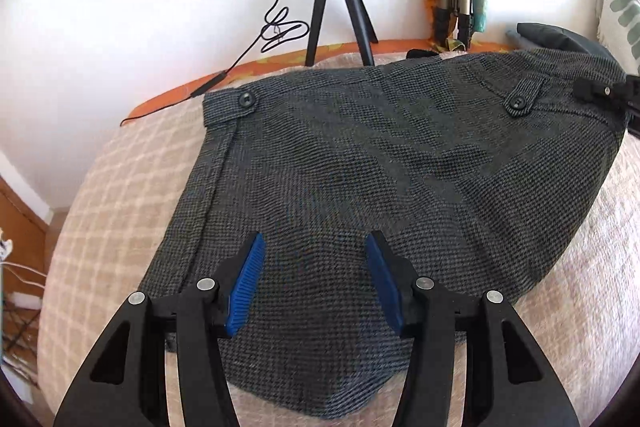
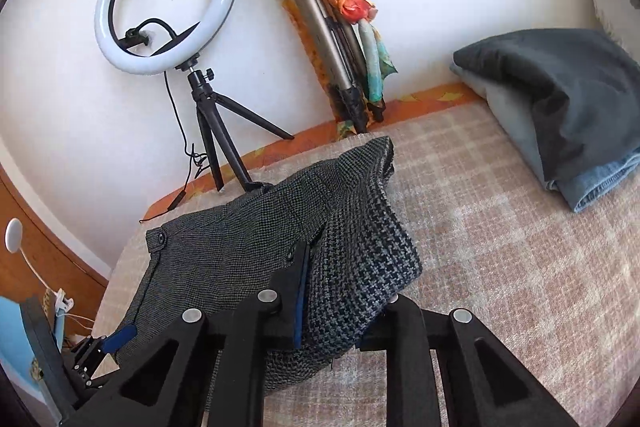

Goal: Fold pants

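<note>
Jaws of the left gripper (image 1: 316, 279) stand wide apart above the grey houndstooth pants (image 1: 360, 187), grasping nothing, while the right gripper (image 2: 332, 291) has its jaws clamped on a raised bunch of the same cloth at the waist side. The pants lie spread on the bed (image 2: 500, 247), over a beige checked blanket, with the button tabs (image 1: 246, 101) toward the wall. I judge that the right side is lifted so that it can be folded across; the left one waits low, probably to hold the cloth flat.
</note>
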The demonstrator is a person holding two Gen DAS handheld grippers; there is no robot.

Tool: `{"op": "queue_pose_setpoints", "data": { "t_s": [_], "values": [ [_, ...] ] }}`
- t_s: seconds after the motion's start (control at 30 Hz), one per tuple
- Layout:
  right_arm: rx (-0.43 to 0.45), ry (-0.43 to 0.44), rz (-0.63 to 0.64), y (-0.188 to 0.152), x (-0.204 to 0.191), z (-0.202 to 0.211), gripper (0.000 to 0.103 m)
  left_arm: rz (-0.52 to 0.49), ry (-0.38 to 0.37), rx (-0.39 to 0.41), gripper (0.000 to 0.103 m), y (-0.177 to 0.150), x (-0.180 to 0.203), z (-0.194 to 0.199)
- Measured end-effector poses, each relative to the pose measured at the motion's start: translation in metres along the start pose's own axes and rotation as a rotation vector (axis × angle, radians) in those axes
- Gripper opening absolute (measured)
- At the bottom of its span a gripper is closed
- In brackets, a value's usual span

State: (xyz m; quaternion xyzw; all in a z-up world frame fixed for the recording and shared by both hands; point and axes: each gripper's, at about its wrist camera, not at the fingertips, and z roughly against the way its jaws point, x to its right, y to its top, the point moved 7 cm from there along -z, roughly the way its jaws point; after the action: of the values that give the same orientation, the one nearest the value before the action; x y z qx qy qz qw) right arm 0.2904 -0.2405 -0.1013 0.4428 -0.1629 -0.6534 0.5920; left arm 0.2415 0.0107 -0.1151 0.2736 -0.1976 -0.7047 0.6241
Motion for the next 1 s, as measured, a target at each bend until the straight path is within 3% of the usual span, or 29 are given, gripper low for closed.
{"op": "queue_pose_setpoints", "data": {
  "t_s": [0.1,0.2,0.47,0.63,0.83,1.0],
  "values": [
    [0.015,0.014,0.075,0.009,-0.031,0.007,0.015,-0.002,-0.043,-0.054,0.058,-0.017,-0.012,-0.007],
    [0.029,0.019,0.168,0.016,-0.066,0.014,0.014,0.072,-0.077,-0.054,0.059,-0.019,-0.032,0.002],
    [0.05,0.029,0.413,0.005,-0.162,0.016,0.014,0.25,0.0,0.058,0.059,-0.017,-0.123,0.042],
    [0.026,0.052,0.561,-0.022,-0.223,-0.001,0.013,0.406,0.045,0.096,0.058,-0.029,-0.183,0.055],
    [-0.078,0.088,0.715,-0.077,-0.288,-0.046,0.012,0.49,0.076,0.12,0.058,-0.038,-0.223,0.061],
    [-0.177,0.092,0.819,-0.129,-0.317,-0.081,0.012,0.528,0.077,0.136,0.058,-0.041,-0.238,0.064]
  ]
}}
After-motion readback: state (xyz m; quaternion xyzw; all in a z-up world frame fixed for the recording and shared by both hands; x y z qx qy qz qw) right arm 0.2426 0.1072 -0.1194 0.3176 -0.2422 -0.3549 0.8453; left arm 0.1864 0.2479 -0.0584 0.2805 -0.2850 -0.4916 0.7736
